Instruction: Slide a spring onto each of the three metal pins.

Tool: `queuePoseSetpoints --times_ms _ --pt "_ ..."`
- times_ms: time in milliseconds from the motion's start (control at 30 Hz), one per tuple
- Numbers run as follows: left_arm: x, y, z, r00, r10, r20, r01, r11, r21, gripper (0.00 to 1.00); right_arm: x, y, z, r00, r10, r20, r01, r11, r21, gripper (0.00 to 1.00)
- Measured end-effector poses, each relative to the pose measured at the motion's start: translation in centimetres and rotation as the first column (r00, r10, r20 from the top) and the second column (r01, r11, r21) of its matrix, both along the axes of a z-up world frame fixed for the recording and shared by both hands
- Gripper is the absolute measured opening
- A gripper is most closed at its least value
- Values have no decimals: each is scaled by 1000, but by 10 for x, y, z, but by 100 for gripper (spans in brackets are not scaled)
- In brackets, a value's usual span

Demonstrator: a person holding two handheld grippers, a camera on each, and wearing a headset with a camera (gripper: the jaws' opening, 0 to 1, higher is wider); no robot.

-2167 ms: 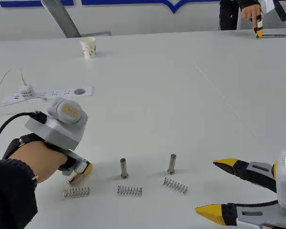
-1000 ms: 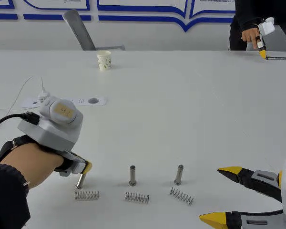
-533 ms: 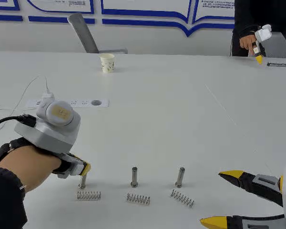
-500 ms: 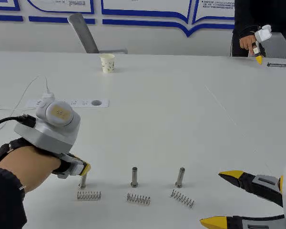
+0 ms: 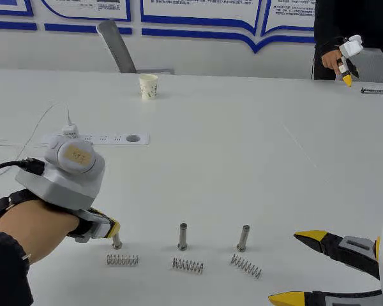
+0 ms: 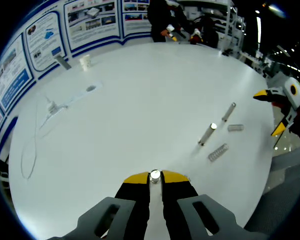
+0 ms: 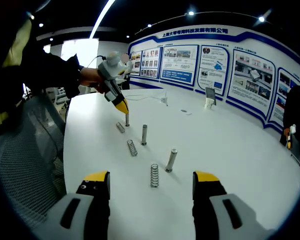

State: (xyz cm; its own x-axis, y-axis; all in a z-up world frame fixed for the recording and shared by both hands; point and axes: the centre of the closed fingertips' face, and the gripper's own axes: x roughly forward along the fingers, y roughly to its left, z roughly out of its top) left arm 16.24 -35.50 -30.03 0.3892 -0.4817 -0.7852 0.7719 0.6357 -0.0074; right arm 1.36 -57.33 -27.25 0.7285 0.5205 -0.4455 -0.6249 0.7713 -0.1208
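A white bench (image 5: 242, 146) carries three small metal pins in a row near its front edge, with a coil spring lying flat on the near side of each pin.

The left gripper (image 5: 112, 228), held in a hand at the lower left, reaches the left pin (image 5: 117, 242). In the left gripper view its yellow-tipped fingers (image 6: 138, 178) are pressed in on the head of this pin, pinching it from both sides. The pin stands on the bench. The left spring (image 5: 122, 259) lies just in front of it, apart from it.

The middle pin (image 5: 182, 236) stands upright on its own, with the middle spring (image 5: 187, 265) lying near its base. The right pin (image 5: 243, 237) also stands upright, and the right spring (image 5: 246, 266) lies at a slant just in front of it. No spring is on any pin.

The right gripper (image 5: 292, 268) sits at the lower right corner, well apart from the row. Its fingers are spread wide and hold nothing; in the right gripper view the row of pins and springs shows between them.

Farther back on the bench are a power strip (image 5: 108, 138) with a white cable at the left and a paper cup (image 5: 149, 86) beyond it. At the far right edge, another person (image 5: 335, 38) holds a gripper.
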Motion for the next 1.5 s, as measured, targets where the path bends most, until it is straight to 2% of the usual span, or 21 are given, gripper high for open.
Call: queuePoseSetpoints --times_ms 800,1500 --pt "1 -6 0 998 -42 41 41 999 22 9 -1 0 -1 1000 0 0 0 1000 3 68" --pt "0 -6 6 997 -44 65 45 999 -6 24 0 2 2 1000 3 4 -3 1000 -4 68"
